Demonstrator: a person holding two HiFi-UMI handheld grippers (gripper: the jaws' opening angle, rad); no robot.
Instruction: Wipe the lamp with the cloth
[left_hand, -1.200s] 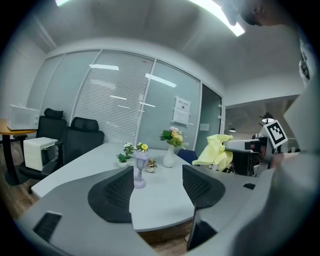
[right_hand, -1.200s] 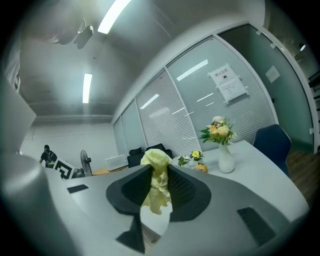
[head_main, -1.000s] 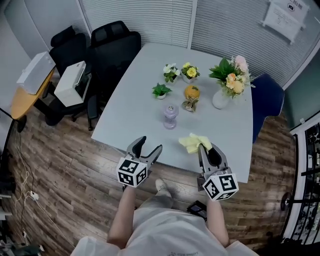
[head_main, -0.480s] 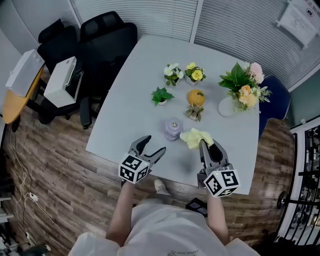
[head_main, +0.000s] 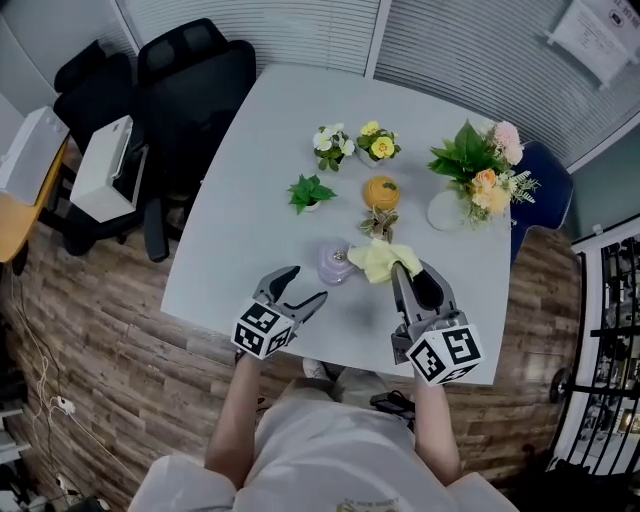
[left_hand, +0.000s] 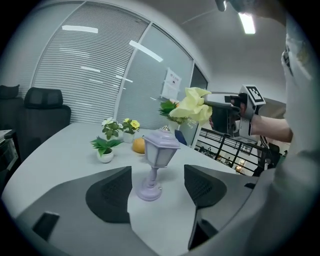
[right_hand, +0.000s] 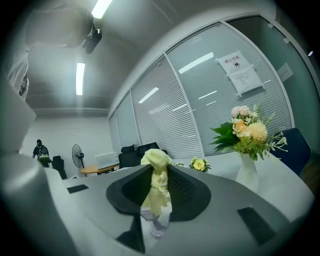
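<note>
Both tongs have drawn nearer the small lilac lantern-shaped lamp (head_main: 335, 263). It stands upright on the pale grey tabletop (head_main: 260, 170), just ahead of the spread, empty left tongs (head_main: 306, 284). The right tongs (head_main: 410, 272) pinch the crumpled yellow cloth (head_main: 380, 258) near the lamp's top.

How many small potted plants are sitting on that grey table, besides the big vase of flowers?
3: a white-flowered pot and a yellow-flowered pot side by side farther back, and a green leafy pot nearer, left of the orange ball. None seems hidden.
</note>
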